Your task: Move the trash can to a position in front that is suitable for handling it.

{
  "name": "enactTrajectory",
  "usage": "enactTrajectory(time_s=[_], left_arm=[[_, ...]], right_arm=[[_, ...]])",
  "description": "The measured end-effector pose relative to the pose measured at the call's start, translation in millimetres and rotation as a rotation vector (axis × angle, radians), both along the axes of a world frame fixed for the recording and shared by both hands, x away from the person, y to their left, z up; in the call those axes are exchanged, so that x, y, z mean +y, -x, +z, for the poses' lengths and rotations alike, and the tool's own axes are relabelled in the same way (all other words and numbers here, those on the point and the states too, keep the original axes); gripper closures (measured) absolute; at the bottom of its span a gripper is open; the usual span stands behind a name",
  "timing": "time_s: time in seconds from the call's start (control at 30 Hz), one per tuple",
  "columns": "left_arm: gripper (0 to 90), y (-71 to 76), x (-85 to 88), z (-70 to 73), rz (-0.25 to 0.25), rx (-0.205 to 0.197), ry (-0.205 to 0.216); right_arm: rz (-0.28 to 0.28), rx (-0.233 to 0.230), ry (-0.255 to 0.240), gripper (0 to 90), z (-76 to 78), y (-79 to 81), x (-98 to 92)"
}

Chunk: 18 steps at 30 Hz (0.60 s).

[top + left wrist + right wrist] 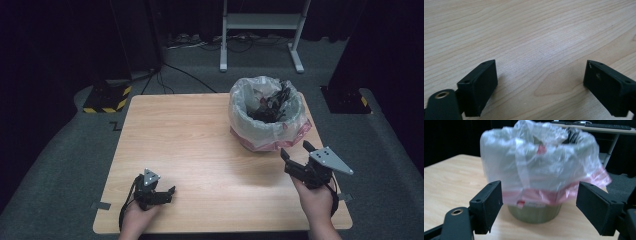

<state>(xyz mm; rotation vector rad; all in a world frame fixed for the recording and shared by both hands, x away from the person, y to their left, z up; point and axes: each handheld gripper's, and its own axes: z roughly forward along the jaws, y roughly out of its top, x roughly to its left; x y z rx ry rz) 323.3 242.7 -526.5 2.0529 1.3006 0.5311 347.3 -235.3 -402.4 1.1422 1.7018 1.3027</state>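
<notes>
A small bin lined with a clear plastic bag (267, 112) with pink print stands at the table's back right, with dark items inside it. My right gripper (296, 151) is held open just in front of the bin, its jaws pointing at it and nothing between them. In the right gripper view the bin (535, 213) sits ahead between the open jaws (540, 205), with the bag (536, 167) draped over its rim. Down at the front left, my left gripper (167, 192) rests low over the bare wood, open and empty (540, 82).
The wooden table (200, 150) has carpet around it. A white desk frame (260, 30) stands behind, and black-and-yellow striped bases (107, 97) sit at the back left and back right. Cables lie on the floor behind the table.
</notes>
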Motion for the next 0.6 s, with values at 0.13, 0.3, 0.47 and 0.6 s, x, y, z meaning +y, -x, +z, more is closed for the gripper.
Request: enactTrajectory(time_s=[0.13,0.3,0.47,0.6], left_arm=[[8.3,-0.2,-0.4,-0.1,-0.002,0.004,0.003],[8.2,-0.3,-0.7,0.0,-0.001,0.004,0.002],[8.0,-0.4,-0.9,0.0,0.0,0.004,0.002],[8.0,-0.4,-0.8,-0.1,-0.001,0.004,0.002]], right_arm=[[-0.017,-0.025,-0.013,22.6,10.4,-8.6,-1.0],[-0.044,-0.052,-0.028,25.8,23.3,-21.8,-4.9],[-0.084,-0.082,-0.036,37.4,34.4,-40.5,-10.3],[-0.117,-0.057,-0.028,46.9,38.9,-62.2,-14.8]])
